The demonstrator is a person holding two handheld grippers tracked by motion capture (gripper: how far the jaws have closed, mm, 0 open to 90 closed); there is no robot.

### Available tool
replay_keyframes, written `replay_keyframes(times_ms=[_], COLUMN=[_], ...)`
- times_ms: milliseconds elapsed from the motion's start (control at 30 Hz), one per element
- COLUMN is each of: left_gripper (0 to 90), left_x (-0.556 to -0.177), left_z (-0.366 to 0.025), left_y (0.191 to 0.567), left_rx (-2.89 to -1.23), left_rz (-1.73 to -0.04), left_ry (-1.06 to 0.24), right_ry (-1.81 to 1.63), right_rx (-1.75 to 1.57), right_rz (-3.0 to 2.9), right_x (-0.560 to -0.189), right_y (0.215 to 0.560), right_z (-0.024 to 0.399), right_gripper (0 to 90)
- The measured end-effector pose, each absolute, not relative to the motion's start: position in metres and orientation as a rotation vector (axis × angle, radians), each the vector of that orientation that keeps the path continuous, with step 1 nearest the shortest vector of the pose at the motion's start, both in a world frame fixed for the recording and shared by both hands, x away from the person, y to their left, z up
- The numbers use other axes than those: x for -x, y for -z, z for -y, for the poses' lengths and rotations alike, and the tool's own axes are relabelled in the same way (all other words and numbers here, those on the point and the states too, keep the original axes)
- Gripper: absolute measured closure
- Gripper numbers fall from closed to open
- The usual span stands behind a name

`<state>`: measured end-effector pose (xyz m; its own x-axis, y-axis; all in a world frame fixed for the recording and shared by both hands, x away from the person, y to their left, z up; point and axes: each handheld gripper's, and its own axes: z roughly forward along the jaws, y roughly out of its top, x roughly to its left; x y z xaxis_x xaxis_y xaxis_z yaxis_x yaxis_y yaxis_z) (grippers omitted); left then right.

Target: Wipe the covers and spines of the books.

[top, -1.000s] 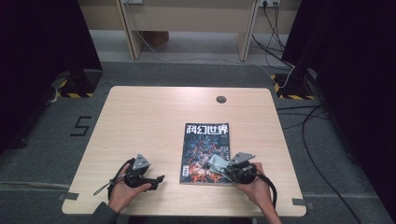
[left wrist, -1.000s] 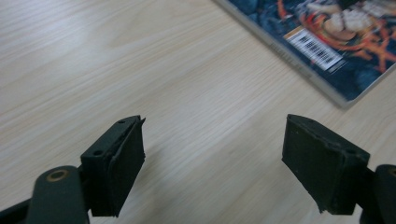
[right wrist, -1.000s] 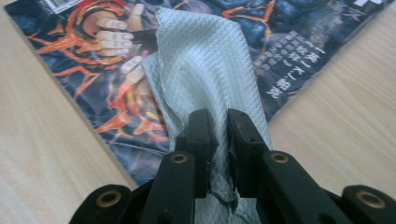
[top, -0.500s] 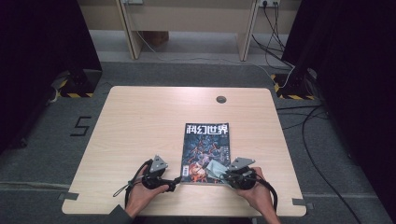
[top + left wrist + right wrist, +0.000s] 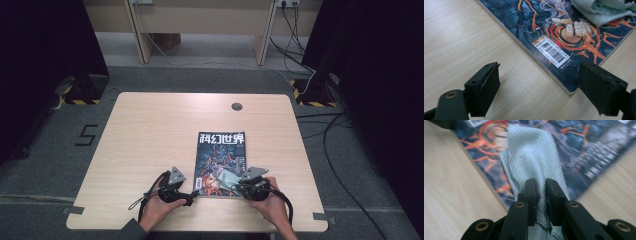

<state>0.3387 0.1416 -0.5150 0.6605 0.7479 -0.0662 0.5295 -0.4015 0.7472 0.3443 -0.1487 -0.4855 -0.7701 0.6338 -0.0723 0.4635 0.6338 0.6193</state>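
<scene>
Surface: pale wood-grain table (image 5: pixel 150 130) with a round grommet (image 5: pixel 236 106) near its far edge. It stands on grey carpet marked "5" (image 5: pixel 86 135); striped tape and cables lie around it. A magazine (image 5: pixel 220 162) lies at the near edge, cover headed "科幻世界", barcode sticker (image 5: pixel 552 52) at its corner. Right gripper (image 5: pixel 541 186): jaws narrow, pinching a pale cloth (image 5: pixel 534 157) that rests on the cover. Left gripper (image 5: pixel 539 85): jaws wide, empty, at the magazine's near corner.
</scene>
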Motion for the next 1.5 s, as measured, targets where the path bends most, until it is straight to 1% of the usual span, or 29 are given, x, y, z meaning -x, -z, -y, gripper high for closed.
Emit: replay_keyframes(times_ms=[100, 200, 300, 567, 800, 1500], left_gripper=[17.3, 17.4, 17.7, 17.8, 17.6, 17.2], left_x=[-0.338, -0.339, -0.338, -0.338, -0.339, -0.34], left_z=[-0.142, -0.143, -0.143, -0.144, -0.145, -0.146], left_y=[0.515, 0.515, 0.516, 0.517, 0.518, 0.519], left_rx=[-2.1, -2.096, -2.088, -2.079, -2.072, -2.059], left_rz=[-0.988, -0.991, -0.994, -0.999, -1.003, -1.004], left_ry=[-0.359, -0.351, -0.348, -0.338, -0.33, -0.311], right_ry=[-0.873, -0.87, -0.903, -0.846, -0.821, -0.734], right_rx=[-0.825, -0.802, -0.824, -0.891, -0.973, -1.053], right_rz=[-2.608, -2.623, -2.623, -2.57, -2.515, -2.432], right_x=[-0.338, -0.335, -0.338, -0.346, -0.364, -0.435], right_y=[0.486, 0.487, 0.488, 0.487, 0.486, 0.486], right_z=[0.131, 0.124, 0.128, 0.146, 0.164, 0.163], right_gripper=[80.0, 80.0, 80.2, 80.2, 80.1, 79.7])
